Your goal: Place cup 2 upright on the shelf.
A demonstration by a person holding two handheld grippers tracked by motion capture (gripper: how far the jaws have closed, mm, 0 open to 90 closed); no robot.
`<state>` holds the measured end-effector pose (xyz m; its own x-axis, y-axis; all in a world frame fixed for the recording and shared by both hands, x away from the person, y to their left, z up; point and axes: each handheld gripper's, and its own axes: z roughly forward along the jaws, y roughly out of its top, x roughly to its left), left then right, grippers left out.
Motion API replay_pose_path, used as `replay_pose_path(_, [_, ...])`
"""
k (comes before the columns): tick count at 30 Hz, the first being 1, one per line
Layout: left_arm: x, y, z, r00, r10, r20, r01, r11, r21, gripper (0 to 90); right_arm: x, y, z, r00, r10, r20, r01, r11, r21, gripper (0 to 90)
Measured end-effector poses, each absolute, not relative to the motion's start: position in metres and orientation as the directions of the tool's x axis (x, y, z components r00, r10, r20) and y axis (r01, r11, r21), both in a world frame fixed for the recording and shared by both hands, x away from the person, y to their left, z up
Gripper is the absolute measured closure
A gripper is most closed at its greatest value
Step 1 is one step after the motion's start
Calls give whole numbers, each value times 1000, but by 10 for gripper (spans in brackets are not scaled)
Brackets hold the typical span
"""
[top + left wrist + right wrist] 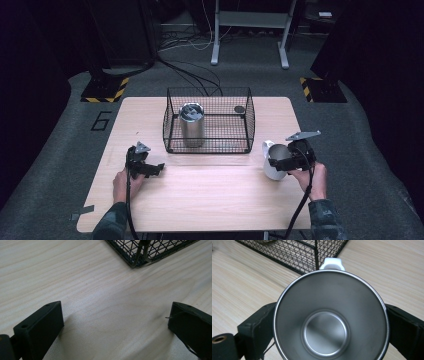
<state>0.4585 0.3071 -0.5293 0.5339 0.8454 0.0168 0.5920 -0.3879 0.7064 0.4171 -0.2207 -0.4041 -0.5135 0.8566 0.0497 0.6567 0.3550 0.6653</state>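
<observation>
Right gripper (329,340) straddled the steel cup (329,317), apparently pinching its wall, on the worktop (210,195) just beside the wire basket (209,120). Left gripper (115,330) spread, idle. Risk: the smooth, tapered wall could slip or tip when lifted.

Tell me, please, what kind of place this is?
Probably a lab or recording studio: a light wooden table on grey carpet, black stands with yellow-black hazard-striped bases, and loose cables on the floor.
</observation>
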Motion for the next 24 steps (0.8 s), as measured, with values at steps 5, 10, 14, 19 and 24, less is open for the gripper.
replay_pose_path(5, [458, 307, -529, 534, 845, 16, 592, -388, 707, 0, 412, -214, -397, -535, 845, 27, 624, 373, 686, 55])
replay_pose_path(10, [458, 307, -529, 534, 845, 18, 593, -390, 705, 0, 408, -204, -389, -552, 834, 20, 608, 385, 695, 55])
replay_pose_path(14, [458, 307, -529, 534, 845, 17, 592, -388, 706, 0, 408, -199, -385, -568, 823, 25, 601, 394, 695, 55])
replay_pose_path(19, [459, 307, -529, 535, 845, 17, 592, -389, 706, 0, 408, -192, -383, -572, 820, 15, 603, 408, 686, 55])
replay_pose_path(24, [459, 307, -529, 534, 845, 17, 592, -388, 706, 0, 409, -186, -378, -592, 806, 13, 586, 419, 693, 55])
